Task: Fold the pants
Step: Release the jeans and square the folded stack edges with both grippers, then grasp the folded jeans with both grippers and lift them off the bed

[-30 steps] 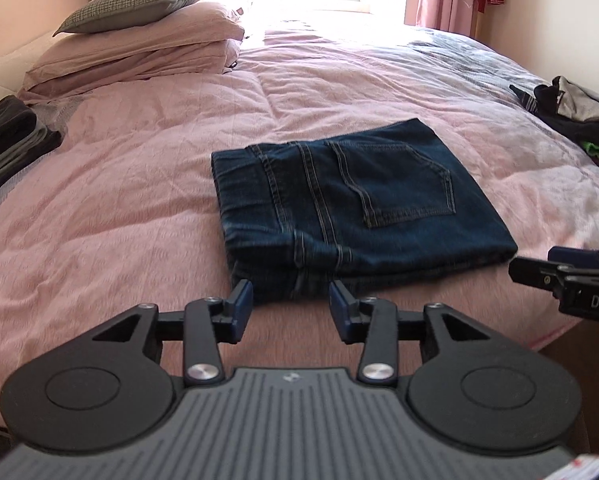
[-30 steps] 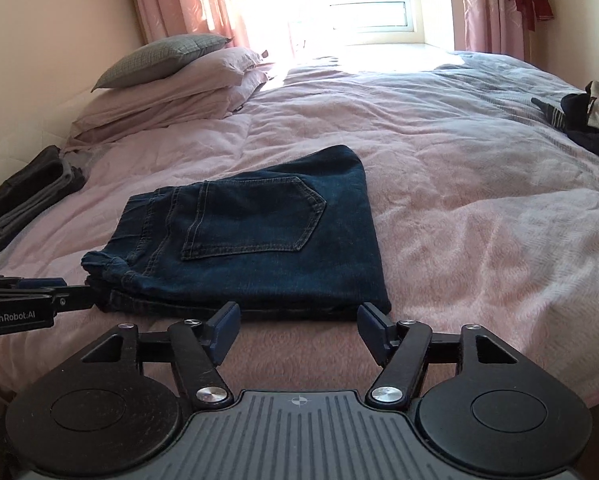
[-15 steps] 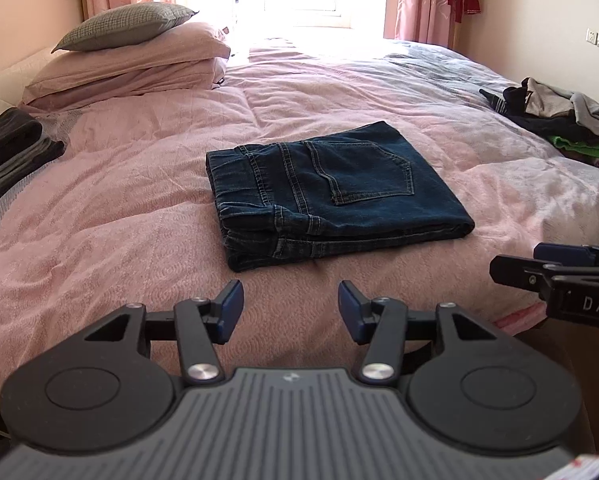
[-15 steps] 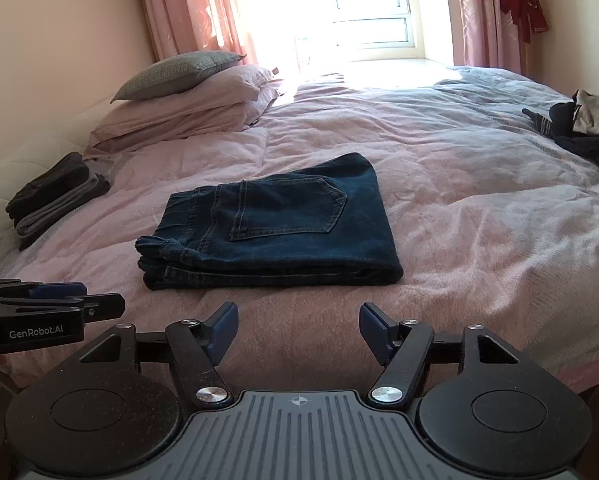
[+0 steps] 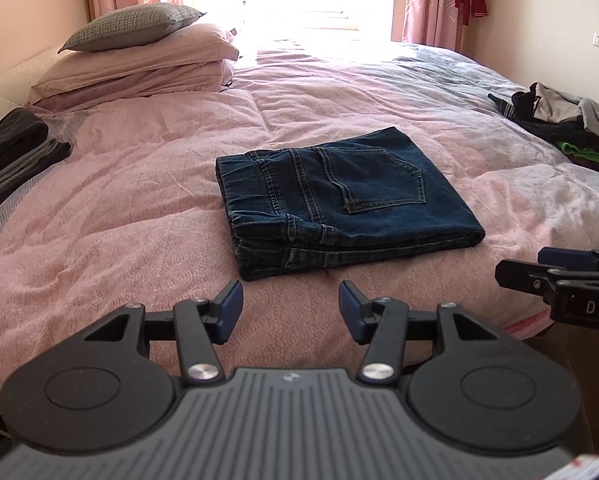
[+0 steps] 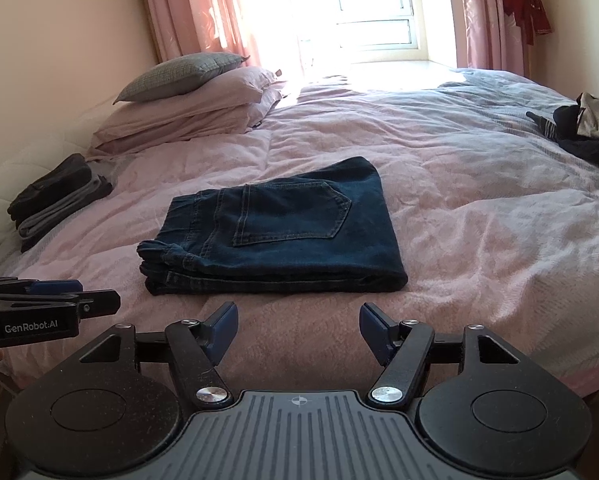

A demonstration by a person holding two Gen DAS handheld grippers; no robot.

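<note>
Dark blue jeans (image 5: pixel 339 200) lie folded into a compact rectangle on the pink duvet (image 5: pixel 119 208), back pocket up; the right wrist view shows the same jeans (image 6: pixel 275 236). My left gripper (image 5: pixel 290 304) is open and empty, hovering a short way in front of the jeans' near edge. My right gripper (image 6: pixel 297 326) is also open and empty, back from the fold near the bed's front edge. Each gripper appears from the side in the other's view: the right gripper (image 5: pixel 555 276) at the right, the left gripper (image 6: pixel 55 300) at the left.
Stacked pink pillows with a grey cushion (image 5: pixel 135 28) sit at the head of the bed. A pile of folded dark clothes (image 6: pixel 55 200) lies at the left edge. Loose unfolded clothes (image 5: pixel 559 120) are heaped at the right edge. A window and pink curtains stand behind.
Both grippers have pulled back and up from the folded jeans, which now sit farther off. The left gripper's fingers have spread wider. The jeans have not moved.
</note>
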